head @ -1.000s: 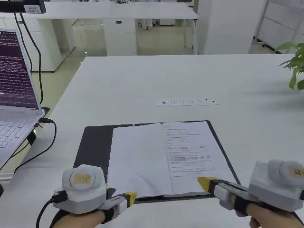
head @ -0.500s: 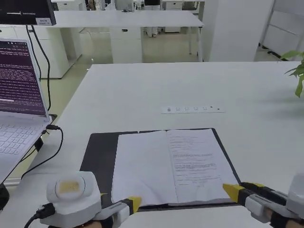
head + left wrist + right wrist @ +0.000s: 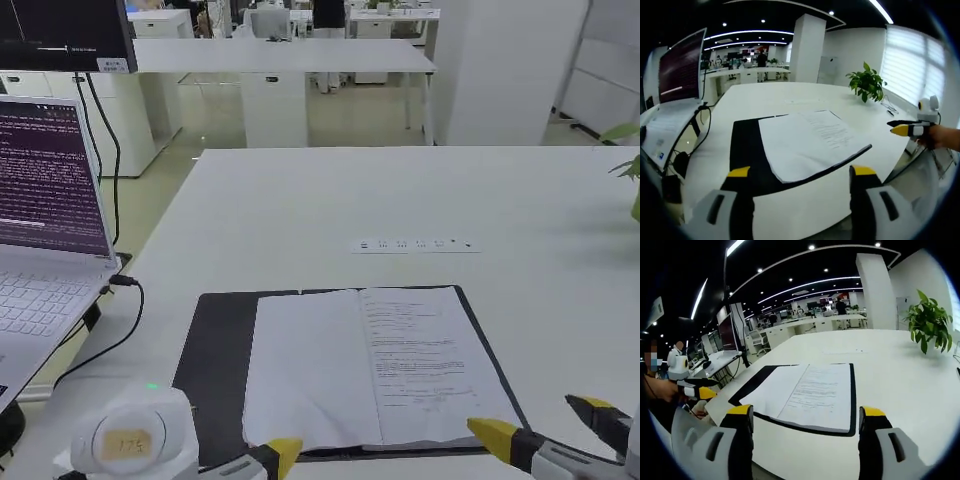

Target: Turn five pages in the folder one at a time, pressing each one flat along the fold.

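the white table takes up most of the head view, with more desks in the office behind it. a laptop stands open at the table's left edge, its screen lit with lines of text.

the folder lies open and flat near the person's side of the table, to the right of the laptop and between the two grippers. its black cover shows as a wide band on the left and a thin border elsewhere. on it, the blank page lies to the left of the fold and the printed page to the right. both look flat.

a plant stands near the table's far right edge, well apart from the folder.

the left gripper hangs by the folder's near left corner, jaws spread wide with nothing between them, clear of the cover. the right gripper hangs off the near right corner, likewise released and gaping, touching no page.

a socket strip sits in the tabletop just beyond the folder. a black cable loops from the laptop's side down over the table's left edge.
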`<state>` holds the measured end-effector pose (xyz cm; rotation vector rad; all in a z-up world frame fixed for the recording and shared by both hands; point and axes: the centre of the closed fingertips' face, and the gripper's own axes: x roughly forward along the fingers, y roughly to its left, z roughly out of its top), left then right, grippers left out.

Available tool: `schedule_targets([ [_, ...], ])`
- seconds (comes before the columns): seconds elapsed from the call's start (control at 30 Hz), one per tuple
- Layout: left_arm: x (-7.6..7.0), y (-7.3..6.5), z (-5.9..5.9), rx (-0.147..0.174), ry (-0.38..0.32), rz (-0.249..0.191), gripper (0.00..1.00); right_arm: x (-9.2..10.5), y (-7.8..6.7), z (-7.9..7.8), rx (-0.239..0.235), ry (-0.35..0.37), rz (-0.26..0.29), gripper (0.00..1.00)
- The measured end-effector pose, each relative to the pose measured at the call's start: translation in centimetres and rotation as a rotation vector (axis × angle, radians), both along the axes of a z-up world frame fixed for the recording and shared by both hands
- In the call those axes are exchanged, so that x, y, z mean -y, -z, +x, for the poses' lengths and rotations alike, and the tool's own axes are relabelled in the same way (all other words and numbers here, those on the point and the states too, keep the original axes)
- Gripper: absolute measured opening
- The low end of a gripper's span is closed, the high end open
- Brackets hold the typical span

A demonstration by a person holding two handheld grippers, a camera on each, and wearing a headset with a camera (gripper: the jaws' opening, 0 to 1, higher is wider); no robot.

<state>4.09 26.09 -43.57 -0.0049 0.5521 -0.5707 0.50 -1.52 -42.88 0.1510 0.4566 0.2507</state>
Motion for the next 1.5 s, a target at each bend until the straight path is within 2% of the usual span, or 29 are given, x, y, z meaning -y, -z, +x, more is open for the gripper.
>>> schedule_targets([
  [0.13, -0.4, -0.4, 0.0, 0.036, -0.004, 0.016, 0.91, 0.0, -0.2, -0.3, 0.005, 0.005, 0.0, 0.99],
  [0.2, -0.4, -0.9, 0.1, 0.067, -0.009, 0.01, 0.98, -0.1, -0.6, -0.5, 0.018, 0.004, -0.001, 1.0],
  [0.37, -0.4, -1.2, -0.2, 0.084, 0.0, 0.028, 0.99, 0.1, -1.0, -0.8, 0.033, 0.008, -0.022, 1.0],
  [0.7, -0.3, -2.4, -0.4, 0.117, 0.022, 0.035, 0.99, 0.1, -1.3, -1.4, 0.051, 0.011, -0.049, 1.0],
  [0.93, -1.2, -2.2, 0.8, 0.081, -0.01, 0.018, 0.99, -0.1, -1.1, -1.6, 0.041, 0.01, -0.049, 1.0],
  [1.0, -1.1, -2.3, 1.0, 0.079, -0.013, 0.014, 0.99, -0.2, -1.1, -1.6, 0.044, 0.009, -0.048, 1.0],
  [1.1, -0.5, -1.9, 1.2, 0.072, 0.004, 0.038, 0.99, -0.2, -1.1, -1.7, 0.041, 0.008, -0.049, 0.99],
  [1.17, 0.3, -1.7, 1.4, 0.069, 0.018, 0.037, 0.99, -0.2, -1.0, -1.7, 0.037, 0.007, -0.047, 0.99],
  [1.5, 6.2, 0.5, 2.5, 0.034, 0.14, 0.063, 0.99, 0.1, -1.3, -1.6, 0.041, 0.014, -0.016, 0.98],
])
